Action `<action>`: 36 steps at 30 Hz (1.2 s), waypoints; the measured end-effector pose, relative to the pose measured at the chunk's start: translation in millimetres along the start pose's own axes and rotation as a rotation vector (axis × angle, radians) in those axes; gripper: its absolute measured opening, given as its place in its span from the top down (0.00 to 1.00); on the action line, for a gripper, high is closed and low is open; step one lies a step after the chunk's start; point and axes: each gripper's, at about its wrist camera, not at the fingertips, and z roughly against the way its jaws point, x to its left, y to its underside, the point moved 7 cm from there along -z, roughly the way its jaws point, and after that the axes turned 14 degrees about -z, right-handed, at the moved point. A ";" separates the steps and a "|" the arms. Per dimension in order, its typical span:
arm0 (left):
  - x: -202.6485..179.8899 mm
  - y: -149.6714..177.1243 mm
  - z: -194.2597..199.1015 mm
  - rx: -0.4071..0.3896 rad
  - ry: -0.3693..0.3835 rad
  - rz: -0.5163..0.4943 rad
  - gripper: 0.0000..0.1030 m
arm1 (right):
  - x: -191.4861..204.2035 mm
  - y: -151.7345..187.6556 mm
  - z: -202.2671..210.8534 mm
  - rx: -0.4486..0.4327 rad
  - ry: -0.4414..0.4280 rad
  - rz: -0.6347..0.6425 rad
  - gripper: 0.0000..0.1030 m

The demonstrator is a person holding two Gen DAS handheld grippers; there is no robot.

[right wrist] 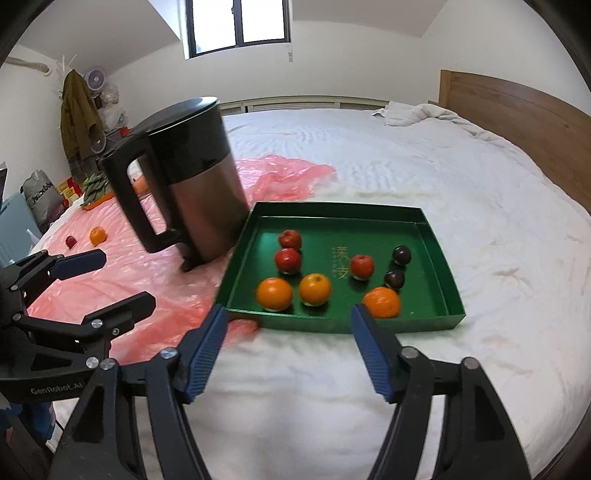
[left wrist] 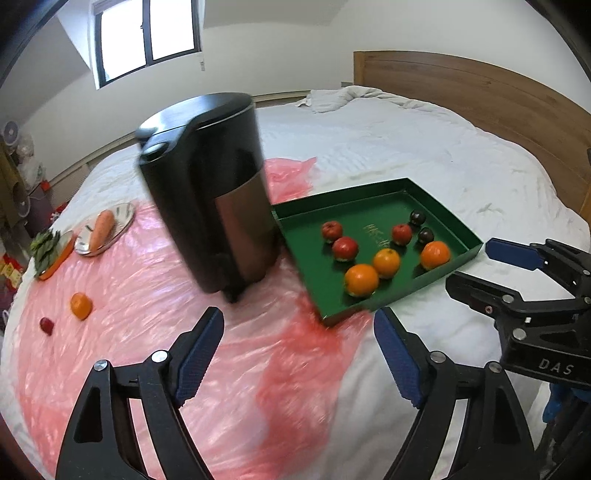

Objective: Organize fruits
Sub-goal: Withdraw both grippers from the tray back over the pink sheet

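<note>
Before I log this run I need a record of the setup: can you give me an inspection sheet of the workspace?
Surface: white bedsheet, its left part under a pink plastic sheet.
Job's things: green tray holding three oranges, three red fruits and two dark fruits; loose orange and small red fruit lie on the pink plastic, far left.
Clutter: black kettle next to the tray; carrot on a plate; leafy greens on an orange dish.
Grippers: left tongs open, empty; right tongs open, empty, near the tray's front edge.
Cables: nothing seen.
Surroundings: wooden headboard, window, fan.
</note>
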 end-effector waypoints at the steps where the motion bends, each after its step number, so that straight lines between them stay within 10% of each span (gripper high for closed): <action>1: 4.1 5.0 3.6 0.001 -0.006 0.009 0.22 | 1.9 1.8 0.9 0.001 -0.002 0.001 0.00; 36: 147.4 144.8 85.0 0.016 -0.270 0.158 0.22 | 168.3 65.1 16.2 0.039 -0.132 0.167 0.00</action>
